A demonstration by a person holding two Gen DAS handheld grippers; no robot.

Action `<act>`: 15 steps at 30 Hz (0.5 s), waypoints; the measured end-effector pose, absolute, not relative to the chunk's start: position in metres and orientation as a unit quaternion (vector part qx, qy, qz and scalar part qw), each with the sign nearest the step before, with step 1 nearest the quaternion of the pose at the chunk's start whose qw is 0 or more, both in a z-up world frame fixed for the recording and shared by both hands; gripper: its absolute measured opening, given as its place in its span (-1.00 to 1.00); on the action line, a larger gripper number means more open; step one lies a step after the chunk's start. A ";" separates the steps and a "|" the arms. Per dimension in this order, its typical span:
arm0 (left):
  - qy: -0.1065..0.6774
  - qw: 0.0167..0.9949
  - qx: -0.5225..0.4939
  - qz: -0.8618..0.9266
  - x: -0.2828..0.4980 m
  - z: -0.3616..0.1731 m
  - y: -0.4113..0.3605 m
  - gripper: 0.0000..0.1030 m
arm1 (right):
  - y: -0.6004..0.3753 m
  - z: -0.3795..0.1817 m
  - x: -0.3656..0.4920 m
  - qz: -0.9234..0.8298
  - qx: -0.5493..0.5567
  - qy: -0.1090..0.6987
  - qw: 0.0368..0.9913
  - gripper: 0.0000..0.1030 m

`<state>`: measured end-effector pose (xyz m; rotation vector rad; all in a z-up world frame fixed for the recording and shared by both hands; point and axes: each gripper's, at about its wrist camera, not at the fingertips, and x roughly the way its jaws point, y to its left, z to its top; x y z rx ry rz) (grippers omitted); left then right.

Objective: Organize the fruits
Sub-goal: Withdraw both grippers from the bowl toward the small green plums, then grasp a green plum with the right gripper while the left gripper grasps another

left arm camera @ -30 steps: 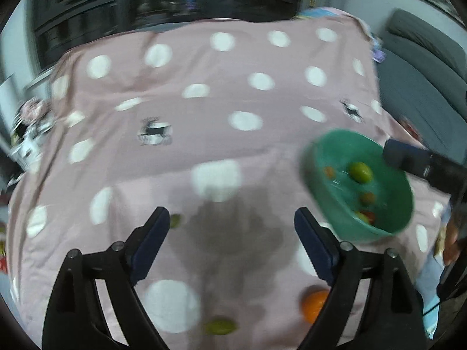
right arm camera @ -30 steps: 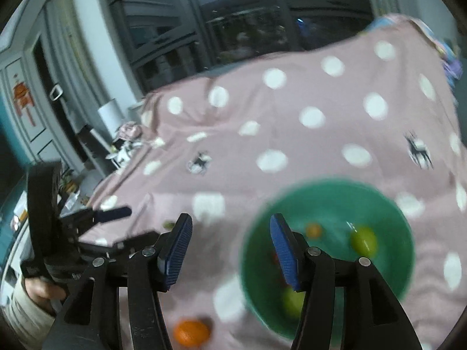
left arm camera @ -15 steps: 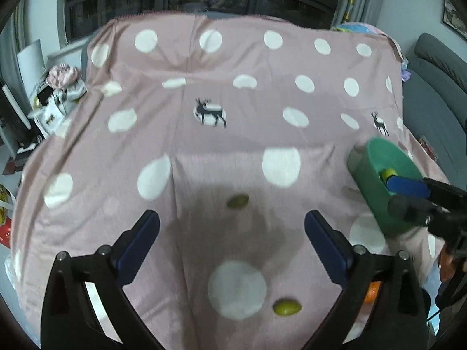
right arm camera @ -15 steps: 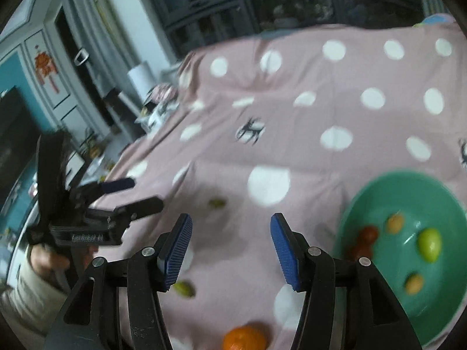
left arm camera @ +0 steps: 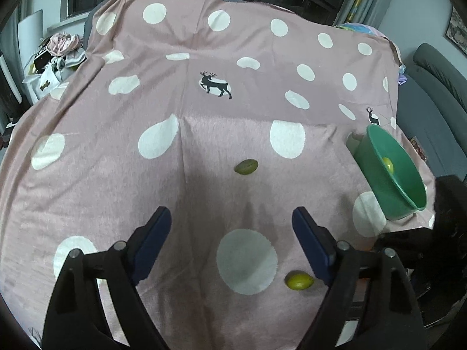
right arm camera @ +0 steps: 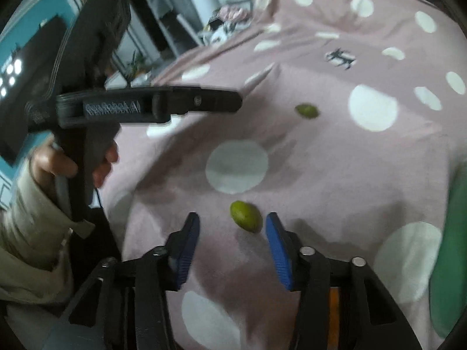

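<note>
**Two green fruits loose on spotted cloth, both hand-held grippers spread**

Surface draped in pink cloth (left arm camera: pixel 204 151) with white dots and small deer prints. Far cloth edge against dark windows; right edge dropping toward grey sofa (left arm camera: pixel 432 110); left edge beside heap of clutter (left arm camera: pixel 55 55). Broad bare cloth across middle and far half.

Left hand-held gripper (left arm camera: pixel 230 233) spread wide, nothing between pads; jaws just closing somewhat. Darker green fruit (left arm camera: pixel 246 166) ahead of it, well apart from both fingers. Lighter green fruit (left arm camera: pixel 299 281) near bottom, just inside right finger, not touched.

Green bowl (left arm camera: pixel 405 192) near right cloth edge, seen obliquely; one yellow-green fruit (left arm camera: pixel 388 165) visible inside, rest of interior hidden by wall.

Right hand-held gripper (right arm camera: pixel 232 224) narrower but apart, jaws just closing; lighter green fruit (right arm camera: pixel 245 216) lying on cloth between tips, nearer right-hand pad; contact not evident. Darker fruit (right arm camera: pixel 306 111) farther off.

Left tool in right view carries white lettering (right arm camera: pixel 111 107); blurred, unreadable. Hand (right arm camera: pixel 73 163) and beige sleeve gripping its handle.

Right view motion-blurred. Bowl there only a green smear (right arm camera: pixel 449 248), cut by frame edge. Orange sliver (right arm camera: pixel 334 315) behind right finger, mostly hidden; identity unclear.
</note>
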<state>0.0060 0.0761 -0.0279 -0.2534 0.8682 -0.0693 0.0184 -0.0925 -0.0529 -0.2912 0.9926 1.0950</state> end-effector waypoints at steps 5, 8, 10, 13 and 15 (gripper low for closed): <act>0.420 0.899 -0.118 -0.046 0.007 -0.031 0.079 0.64 | -0.076 -0.065 0.022 0.492 -0.179 0.456 0.720 -0.30; 0.420 0.899 -0.113 -0.053 0.011 -0.033 0.079 0.64 | -0.071 -0.068 0.024 0.487 -0.194 0.457 0.718 -0.30; 0.422 0.898 -0.109 -0.056 0.015 -0.034 0.078 0.64 | -0.070 -0.071 0.024 0.485 -0.199 0.457 0.718 -0.31; 0.426 0.898 -0.094 -0.060 0.026 -0.035 0.073 0.64 | -0.070 -0.071 0.024 0.480 -0.211 0.447 0.725 -0.60; 0.431 0.896 -0.082 -0.063 0.034 -0.036 0.068 0.64 | -0.072 -0.071 0.023 0.481 -0.208 0.446 0.726 -0.61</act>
